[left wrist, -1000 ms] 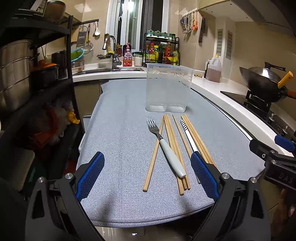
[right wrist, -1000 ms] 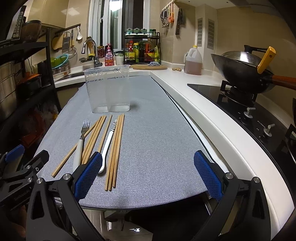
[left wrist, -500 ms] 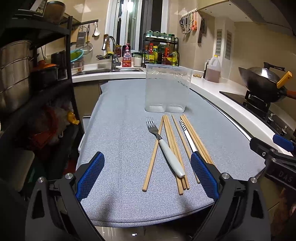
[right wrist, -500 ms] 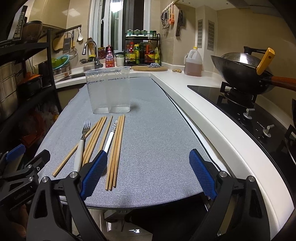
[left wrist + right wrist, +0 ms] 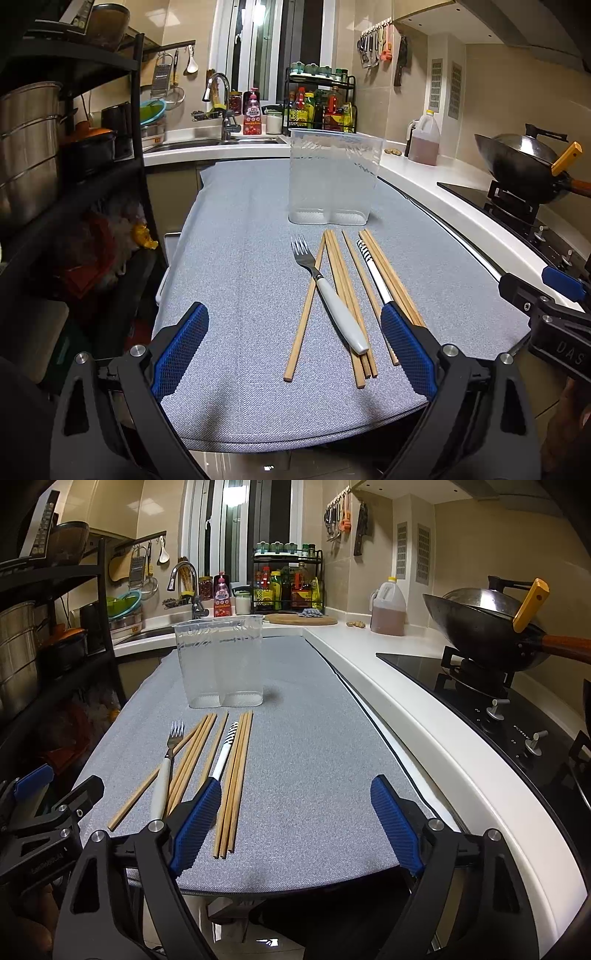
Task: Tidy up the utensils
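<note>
A white-handled fork (image 5: 334,302) (image 5: 162,779), several wooden chopsticks (image 5: 343,284) (image 5: 236,775) and a utensil with a black-and-white striped handle (image 5: 371,266) (image 5: 225,751) lie on a grey mat (image 5: 240,258) (image 5: 314,757). A clear plastic two-compartment holder (image 5: 332,181) (image 5: 221,664) stands upright and empty behind them. My left gripper (image 5: 293,352) is open at the mat's near edge, the utensils lying between its fingers. My right gripper (image 5: 291,821) is open, to the right of the utensils; its left finger overlaps the striped utensil's end.
A black shelf rack with pots (image 5: 55,147) stands left of the mat. A white counter edge (image 5: 424,731) runs along the right, with a hob and a wok (image 5: 484,635) beyond. A sink (image 5: 221,140), a spice rack and an oil jug (image 5: 388,609) stand at the back.
My right gripper has moved forward and slightly left, its left finger now over the striped utensil's end. The left gripper and the utensils have hardly moved.
</note>
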{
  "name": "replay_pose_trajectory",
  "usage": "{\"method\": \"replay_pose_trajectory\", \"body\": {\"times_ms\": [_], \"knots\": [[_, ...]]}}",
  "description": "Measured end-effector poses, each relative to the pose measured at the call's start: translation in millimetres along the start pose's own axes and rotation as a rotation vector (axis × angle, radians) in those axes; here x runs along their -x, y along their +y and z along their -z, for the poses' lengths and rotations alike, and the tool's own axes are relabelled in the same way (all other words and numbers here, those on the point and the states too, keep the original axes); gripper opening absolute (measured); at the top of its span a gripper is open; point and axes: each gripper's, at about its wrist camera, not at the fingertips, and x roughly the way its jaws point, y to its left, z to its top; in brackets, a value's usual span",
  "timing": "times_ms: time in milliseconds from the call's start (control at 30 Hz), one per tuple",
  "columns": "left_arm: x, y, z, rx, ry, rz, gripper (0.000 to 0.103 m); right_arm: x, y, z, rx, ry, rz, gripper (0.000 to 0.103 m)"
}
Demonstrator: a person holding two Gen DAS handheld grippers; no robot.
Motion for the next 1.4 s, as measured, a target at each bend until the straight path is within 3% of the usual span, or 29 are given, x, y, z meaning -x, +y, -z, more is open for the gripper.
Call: {"method": "replay_pose_trajectory", "body": {"times_ms": [500,933,1100,1400], "knots": [[3,0,-2,-0.002,-0.007,0.011,0.091,2,-1,0,0.003,-0.005,0.024,0.082],[1,1,0,-0.001,-0.003,0.019,0.091,-2,-1,3,-0.009,-0.004,0.004,0.065],[-6,5,3,0.003,0.025,0.018,0.083,-24,6,8,-0.022,0.059,-0.094,0.052],[-26,11,10,0.03,0.094,0.032,0.063,-78,25,21,-0.003,0.157,-0.174,0.032]]}}
